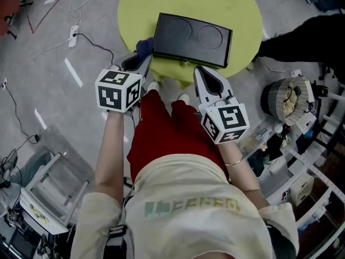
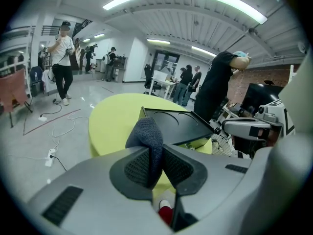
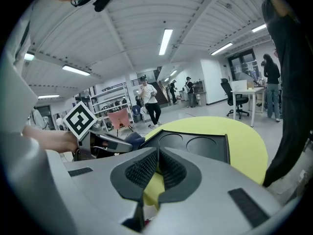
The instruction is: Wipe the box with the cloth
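A black box (image 1: 192,38) with two round hollows in its top lies on a round yellow-green table (image 1: 237,9). My left gripper (image 1: 141,59) is shut on a dark blue cloth (image 1: 144,46), which sticks out past the jaws at the box's near left corner. In the left gripper view the cloth (image 2: 149,136) bulges up between the pads, in front of the box (image 2: 181,126). My right gripper (image 1: 198,70) hovers at the table's near edge just short of the box, shut with nothing in it. The right gripper view shows the box (image 3: 195,146) beyond its jaws.
A person in black (image 1: 302,36) stands at the table's far right side. Cables and a power strip (image 1: 74,34) lie on the floor to the left. A round basket (image 1: 288,99) and racks crowd the right. More people stand far off (image 2: 61,58).
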`<state>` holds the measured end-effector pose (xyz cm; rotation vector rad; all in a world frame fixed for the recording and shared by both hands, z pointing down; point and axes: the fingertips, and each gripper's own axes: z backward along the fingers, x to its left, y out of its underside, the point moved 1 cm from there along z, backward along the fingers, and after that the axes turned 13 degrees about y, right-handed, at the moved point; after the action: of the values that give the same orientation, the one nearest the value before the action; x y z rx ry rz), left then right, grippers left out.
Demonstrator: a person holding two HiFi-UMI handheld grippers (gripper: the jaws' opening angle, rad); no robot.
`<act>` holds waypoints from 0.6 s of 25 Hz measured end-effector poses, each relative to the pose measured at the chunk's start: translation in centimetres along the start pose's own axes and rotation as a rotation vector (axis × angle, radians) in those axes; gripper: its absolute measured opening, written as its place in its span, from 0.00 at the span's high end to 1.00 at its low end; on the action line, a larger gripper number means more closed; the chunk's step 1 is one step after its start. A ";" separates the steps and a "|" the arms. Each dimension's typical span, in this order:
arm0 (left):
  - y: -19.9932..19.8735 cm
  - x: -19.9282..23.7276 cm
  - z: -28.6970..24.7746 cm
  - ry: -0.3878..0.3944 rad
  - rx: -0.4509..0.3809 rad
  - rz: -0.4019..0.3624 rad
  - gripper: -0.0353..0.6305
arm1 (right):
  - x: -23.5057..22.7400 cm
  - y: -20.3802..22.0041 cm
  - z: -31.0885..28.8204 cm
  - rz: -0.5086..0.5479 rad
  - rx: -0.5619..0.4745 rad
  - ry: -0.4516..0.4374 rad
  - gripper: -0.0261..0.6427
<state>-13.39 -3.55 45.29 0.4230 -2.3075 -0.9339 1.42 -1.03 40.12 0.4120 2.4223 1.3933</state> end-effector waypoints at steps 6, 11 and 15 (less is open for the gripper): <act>2.0 -1.1 1.5 -0.094 0.048 0.024 0.85 | -0.5 -0.3 1.9 0.007 -0.033 -0.011 0.90; 3.7 -2.5 -0.1 -0.125 0.101 0.037 0.85 | -2.7 0.0 3.8 -0.003 -0.047 0.015 0.90; 3.4 -4.2 -1.9 -0.108 0.100 0.020 0.85 | -4.8 1.0 5.4 -0.024 -0.042 0.054 0.90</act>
<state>-9.16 -0.05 47.07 0.3993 -2.4595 -0.8536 8.06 1.75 39.04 0.3390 2.4272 1.4605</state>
